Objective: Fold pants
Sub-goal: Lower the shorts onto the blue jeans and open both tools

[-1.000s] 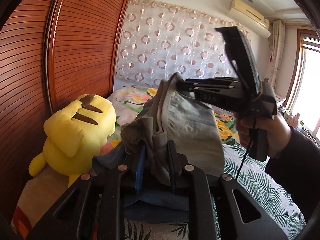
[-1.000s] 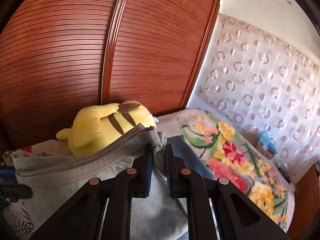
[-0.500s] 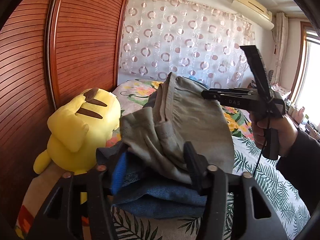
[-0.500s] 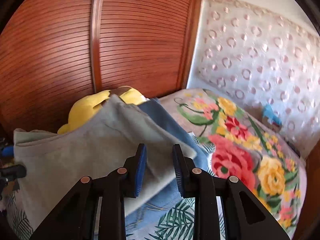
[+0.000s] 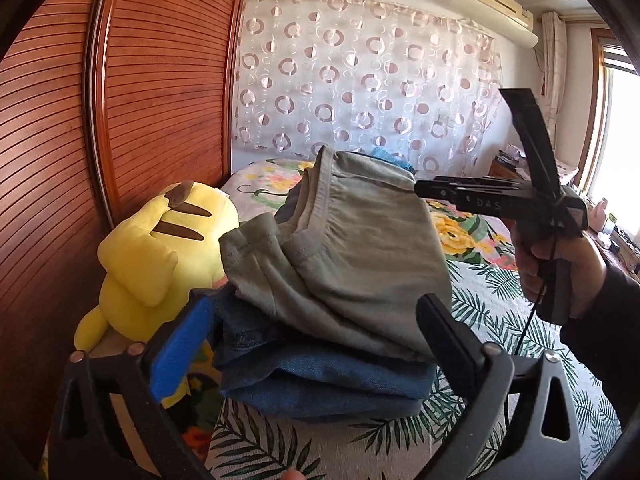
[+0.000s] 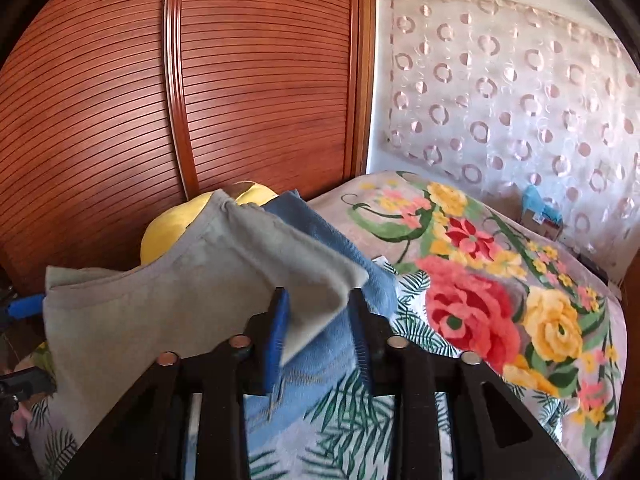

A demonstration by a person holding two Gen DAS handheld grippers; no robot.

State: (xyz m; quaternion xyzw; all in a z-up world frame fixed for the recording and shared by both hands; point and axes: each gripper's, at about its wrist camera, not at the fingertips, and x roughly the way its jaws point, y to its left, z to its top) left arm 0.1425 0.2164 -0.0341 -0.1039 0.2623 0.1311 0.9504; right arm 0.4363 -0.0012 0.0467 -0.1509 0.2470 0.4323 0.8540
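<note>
The left gripper [image 5: 316, 336] has its jaws spread really wide, and they've just been opening. The blue pad of one finger [image 5: 180, 354] sits off to the left, the black finger on the right, and the folded grey-green pants [image 5: 340, 260] lie in the gap between them with neither pad pressing on the cloth. So that one has let go.

The pants rest on top of a stack of folded denim jeans [image 5: 320, 380], and the whole pile is on the bedspread [image 5: 500, 292] with its palm leaf and flower print. Just left of the left fingers, past the blue pad, is a yellow Pikachu plush [image 5: 160, 256] leaning by the slatted wooden wardrobe door [image 5: 160, 100]. Beyond the fingertips hangs a sheer curtain with ring patterns [image 5: 360, 92].

To the right of those fingers, in the left wrist view, the person's right hand [image 5: 560, 264] holds the other tool out sideways, its tip by the far corner of the pants.

The right gripper [image 6: 318, 344] has its fingers partly apart, and they've also just been opening. A corner of the grey pants lies between them, close against the blue pad of the left-side finger [image 6: 276, 340], but it doesn't look squeezed. The blue jeans edge peeks out under it toward the right-side finger.
</note>
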